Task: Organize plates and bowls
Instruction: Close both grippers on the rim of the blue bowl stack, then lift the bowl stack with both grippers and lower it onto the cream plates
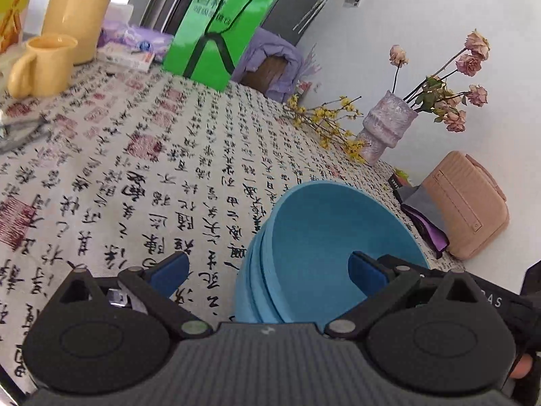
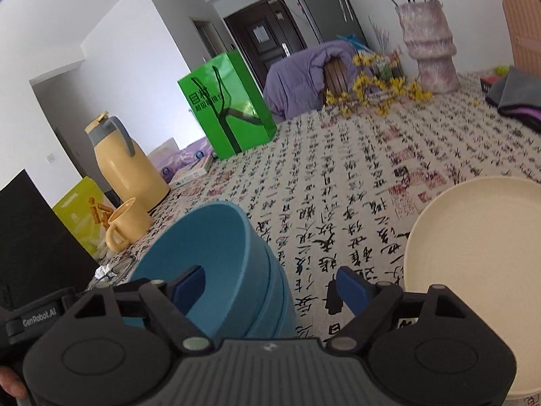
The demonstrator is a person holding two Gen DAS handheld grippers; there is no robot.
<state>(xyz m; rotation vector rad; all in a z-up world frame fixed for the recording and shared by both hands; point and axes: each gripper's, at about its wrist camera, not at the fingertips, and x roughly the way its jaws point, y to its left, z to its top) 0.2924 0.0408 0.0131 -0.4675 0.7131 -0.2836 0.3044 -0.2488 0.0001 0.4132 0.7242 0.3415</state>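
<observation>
Sitting low in both frames on the calligraphy-print table (image 1: 142,155): stacked blue bowls (image 1: 324,237), their near rim passing between both grippers' spread blue fingers (image 1: 170,272), unpinched. Lying at lower right of the right view: cream plate (image 2: 473,237).

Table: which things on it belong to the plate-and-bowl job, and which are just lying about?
Job:
blue bowls, nested
cream plate

Lying about:
green bag
yellow jug
yellow mug
vase
pink case
snack box
</observation>
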